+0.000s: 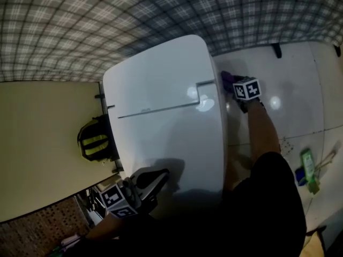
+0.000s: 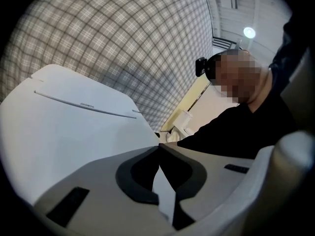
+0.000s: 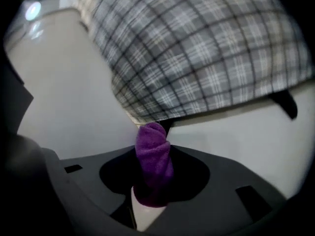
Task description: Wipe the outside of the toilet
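Observation:
From above I look down on a white toilet (image 1: 161,116) with its lid shut. My right gripper (image 1: 230,83) is low beside the toilet's right flank, shut on a rolled purple cloth (image 3: 153,156). The cloth (image 1: 226,78) touches or nearly touches the toilet's side at the seam between tank and lid. In the right gripper view that white side (image 3: 64,97) fills the left. My left gripper (image 1: 158,176) rests on the lid's near left corner, its jaws shut with nothing between them. In the left gripper view the lid (image 2: 74,127) stretches ahead of the left gripper (image 2: 159,147).
A yellow and black object (image 1: 95,141) sits against the toilet's left side, next to a beige panel (image 1: 43,143). A green item (image 1: 308,167) lies on the white floor at the right. Grey plaid tiles (image 1: 107,20) cover the far surface.

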Available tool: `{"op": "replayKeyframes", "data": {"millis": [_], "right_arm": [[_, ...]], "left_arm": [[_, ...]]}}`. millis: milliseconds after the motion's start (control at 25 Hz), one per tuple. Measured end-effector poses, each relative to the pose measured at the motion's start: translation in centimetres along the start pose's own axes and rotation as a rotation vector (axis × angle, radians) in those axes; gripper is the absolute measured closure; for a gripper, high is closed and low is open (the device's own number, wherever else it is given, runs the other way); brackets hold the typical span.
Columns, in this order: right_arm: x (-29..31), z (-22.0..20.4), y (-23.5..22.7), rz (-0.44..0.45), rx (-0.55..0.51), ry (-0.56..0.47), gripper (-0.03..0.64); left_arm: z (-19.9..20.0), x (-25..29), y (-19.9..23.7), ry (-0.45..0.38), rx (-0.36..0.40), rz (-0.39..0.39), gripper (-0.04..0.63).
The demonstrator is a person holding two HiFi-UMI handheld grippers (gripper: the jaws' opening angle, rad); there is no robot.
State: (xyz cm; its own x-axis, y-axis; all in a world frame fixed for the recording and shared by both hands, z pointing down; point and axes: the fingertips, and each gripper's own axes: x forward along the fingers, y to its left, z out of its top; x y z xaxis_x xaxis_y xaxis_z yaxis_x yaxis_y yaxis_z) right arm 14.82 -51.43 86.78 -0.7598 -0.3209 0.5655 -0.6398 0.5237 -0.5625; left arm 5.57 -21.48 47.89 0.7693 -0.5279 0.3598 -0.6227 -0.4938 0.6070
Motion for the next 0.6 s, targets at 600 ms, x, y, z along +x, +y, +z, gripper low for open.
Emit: {"op": "replayKeyframes", "data": {"millis": [600], "right_arm": [[-12.0,-14.0,14.2,0.751,0.71,-0.104,0.485]], "left_arm": [[-0.3,-2.1,-6.4,-0.069,0.033,-0.074,0.597]]}}
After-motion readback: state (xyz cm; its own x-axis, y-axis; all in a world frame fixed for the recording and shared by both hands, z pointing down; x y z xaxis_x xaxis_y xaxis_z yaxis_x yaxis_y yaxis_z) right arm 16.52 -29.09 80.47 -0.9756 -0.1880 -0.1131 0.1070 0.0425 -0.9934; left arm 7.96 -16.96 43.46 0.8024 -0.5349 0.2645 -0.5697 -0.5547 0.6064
